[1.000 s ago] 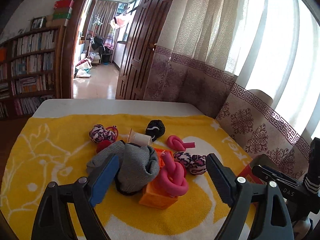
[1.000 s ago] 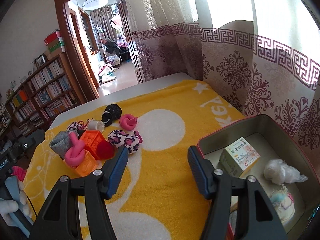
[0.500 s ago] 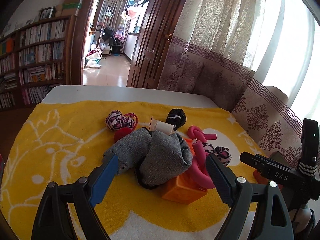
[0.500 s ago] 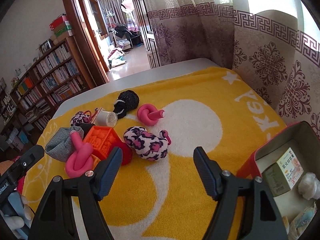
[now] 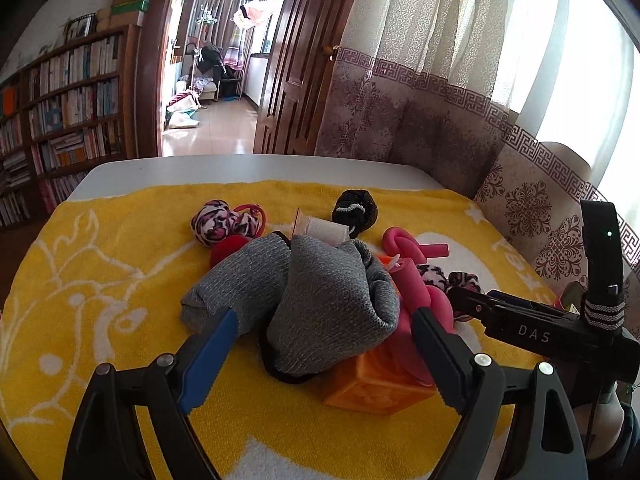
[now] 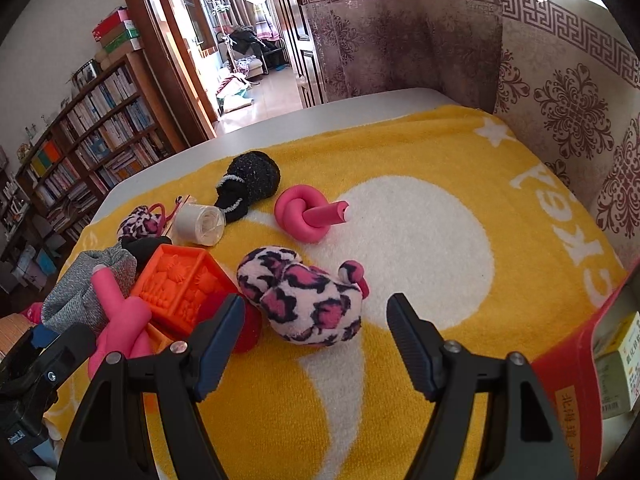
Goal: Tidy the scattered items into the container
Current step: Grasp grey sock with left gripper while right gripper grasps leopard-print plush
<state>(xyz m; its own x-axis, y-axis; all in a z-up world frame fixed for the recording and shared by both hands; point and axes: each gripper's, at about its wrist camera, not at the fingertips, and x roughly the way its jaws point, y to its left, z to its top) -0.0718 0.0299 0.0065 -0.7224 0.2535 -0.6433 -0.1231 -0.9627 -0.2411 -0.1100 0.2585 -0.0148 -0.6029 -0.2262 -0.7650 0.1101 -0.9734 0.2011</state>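
Left wrist view: the left gripper (image 5: 322, 344) hangs with its jaws spread wide and nothing pressed between them. Just ahead, in the gap, lies a grey knitted sock (image 5: 320, 292), bunched and folded, its ribbed cuff reaching toward the left finger. It is draped over an orange block (image 5: 376, 384) with moulded relief on its faces, which sits just ahead of the right finger. Against that finger's inner side a pink foam twist (image 5: 420, 300) rests on the block. Beyond the sock sit a red ball (image 5: 228, 248), a leopard-print scrunchie (image 5: 218, 222), a white roll (image 5: 324, 230) and a black scrunchie (image 5: 354, 208), all on the yellow towel (image 5: 100, 280). To the right, the right gripper's body crosses the frame.

Right wrist view: the right gripper (image 6: 316, 332) also stands apart, holding nothing. Just ahead between its fingers lies a pink-and-black leopard plush (image 6: 308, 296), soft and lumpy. Farther ahead is a second pink foam knot (image 6: 308, 216), one end sticking out. By the left finger sit the red ball and orange block, then the sock. To the gripper's right, at the frame edge, is the red-walled container (image 6: 576, 344), with a printed carton (image 6: 618, 364) inside.
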